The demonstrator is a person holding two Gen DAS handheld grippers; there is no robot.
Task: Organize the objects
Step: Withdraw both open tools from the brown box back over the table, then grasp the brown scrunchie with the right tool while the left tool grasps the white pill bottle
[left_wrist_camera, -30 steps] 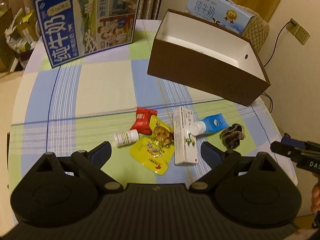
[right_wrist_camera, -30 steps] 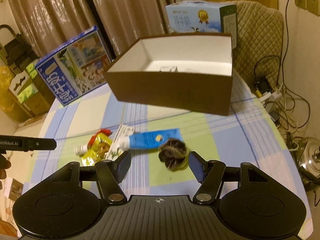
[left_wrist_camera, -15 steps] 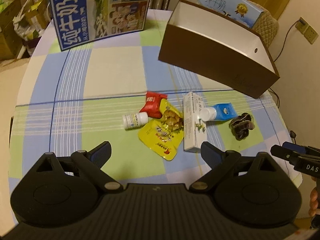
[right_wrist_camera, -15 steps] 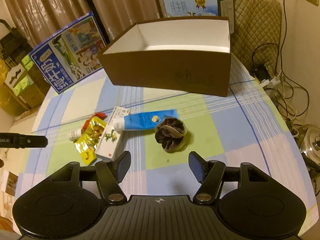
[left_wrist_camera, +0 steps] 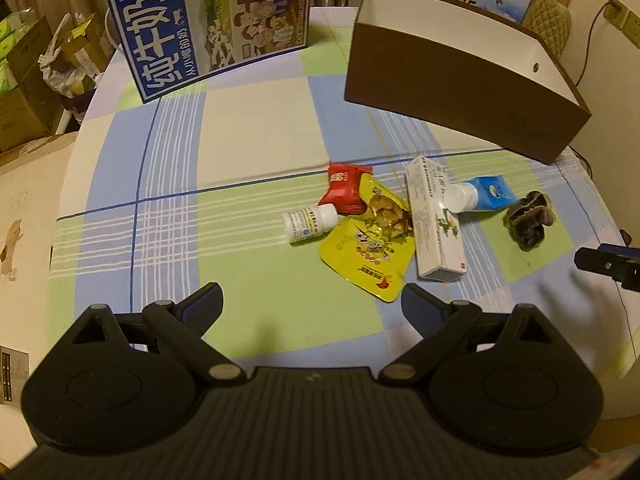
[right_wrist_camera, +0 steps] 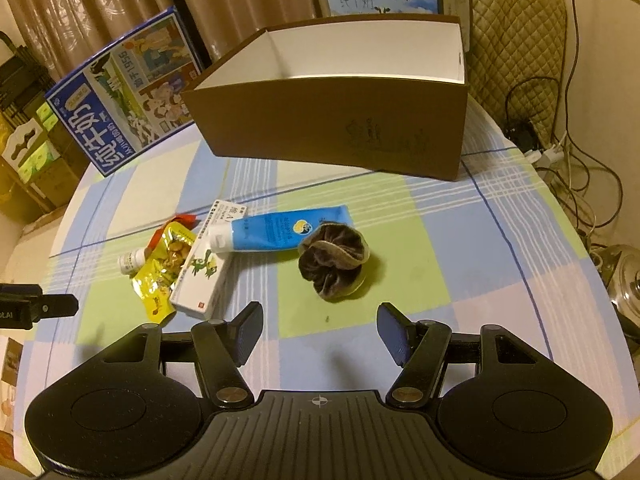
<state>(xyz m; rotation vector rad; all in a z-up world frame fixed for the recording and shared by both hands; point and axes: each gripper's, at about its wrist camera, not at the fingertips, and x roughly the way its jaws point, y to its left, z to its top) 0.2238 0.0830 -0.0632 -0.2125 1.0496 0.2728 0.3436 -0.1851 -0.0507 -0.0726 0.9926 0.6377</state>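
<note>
Just ahead of the wide-open, empty right gripper [right_wrist_camera: 319, 330] lies the floppy scrunchie [right_wrist_camera: 334, 259] touching the blue tube [right_wrist_camera: 276, 232]: risks snagging or nudging that tube, or slipping free before reaching the brown box [right_wrist_camera: 332, 120] beyond.

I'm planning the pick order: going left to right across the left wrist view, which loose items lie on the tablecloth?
White pill bottle → red snack packet → yellow snack pouch → white medicine carton → blue tube → dark velvet scrunchie.
</note>
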